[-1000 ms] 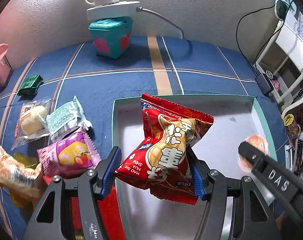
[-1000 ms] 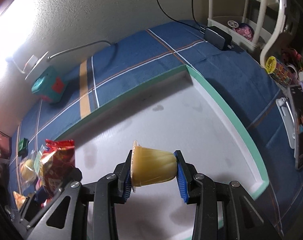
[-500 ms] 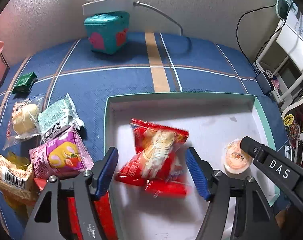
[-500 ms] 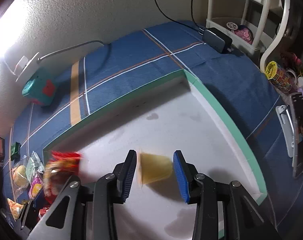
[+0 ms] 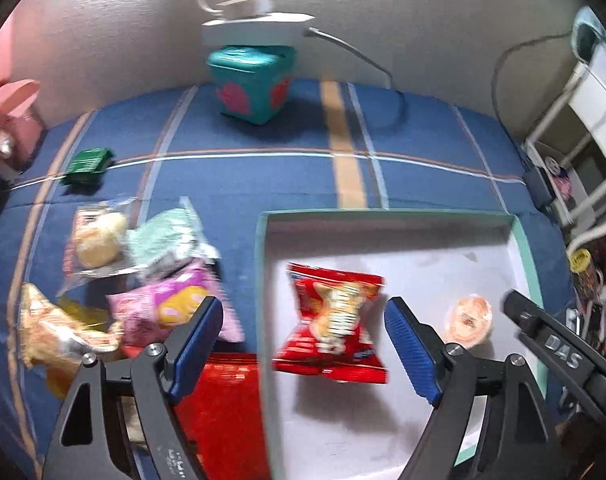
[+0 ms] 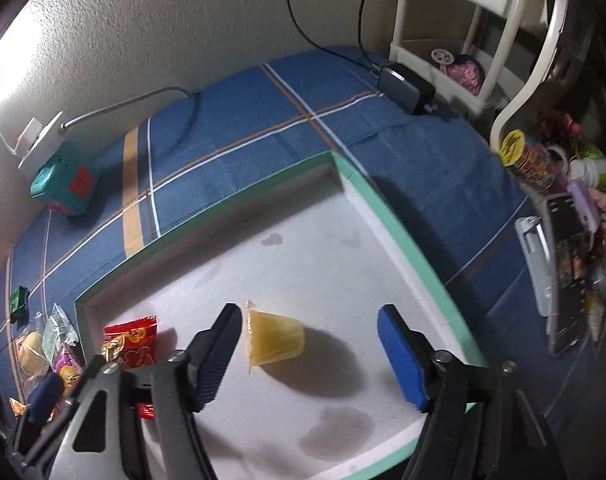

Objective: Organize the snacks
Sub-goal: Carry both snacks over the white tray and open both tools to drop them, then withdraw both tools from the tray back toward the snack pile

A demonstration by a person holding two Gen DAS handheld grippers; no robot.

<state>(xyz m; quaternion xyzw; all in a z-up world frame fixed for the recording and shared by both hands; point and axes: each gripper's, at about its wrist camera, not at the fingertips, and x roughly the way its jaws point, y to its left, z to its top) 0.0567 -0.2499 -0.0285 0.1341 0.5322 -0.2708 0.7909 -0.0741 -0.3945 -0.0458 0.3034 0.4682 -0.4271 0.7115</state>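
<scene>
In the left wrist view, the left gripper (image 5: 303, 344) fills the lower part of the frame with its blue-padded jaws spread and still opening; the red snack bag (image 5: 335, 330) lies between them on the white floor of the green-rimmed box (image 5: 383, 213), touching neither pad. To its right in the box sits the jelly cup (image 5: 469, 322), just left of the dark tip of the other tool. Outside the box, at left of the frame, loose snacks lie on the blue plaid cloth (image 5: 263, 176): a pink packet (image 5: 171, 310), a pale green packet (image 5: 163, 240) and a clear-wrapped bun (image 5: 97, 240). In the right wrist view, the right gripper (image 6: 309, 354) has its jaws apart and opening; the jelly cup (image 6: 273, 338) lies on its side on the box floor between them, close to the left pad, well clear of the right one. The red snack bag (image 6: 131, 344) rests at lower left inside the box (image 6: 387, 216).
</scene>
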